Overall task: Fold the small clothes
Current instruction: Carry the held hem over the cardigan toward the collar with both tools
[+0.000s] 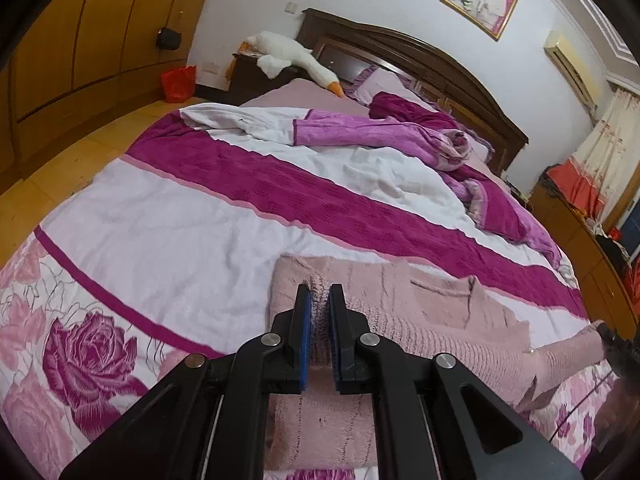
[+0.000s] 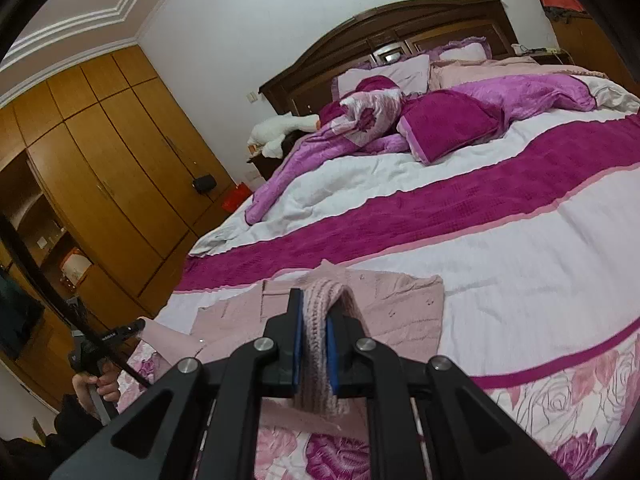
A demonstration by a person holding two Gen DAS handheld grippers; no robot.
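Bedroom with wide bed [image 1: 168, 216] under a white-and-magenta striped, rose-printed quilt. Near the foot edge, flat, a pale pink knitted cardigan [image 1: 400, 292], partly folded. Left claw [image 1: 320, 312] clamped on a fuzzy knit edge; right claw [image 2: 314, 320] clamped on a ribbed knit band, likely a sleeve or hem. Best carried across level and together, kept taut, laid square onto the body before letting go. No containers near the work.
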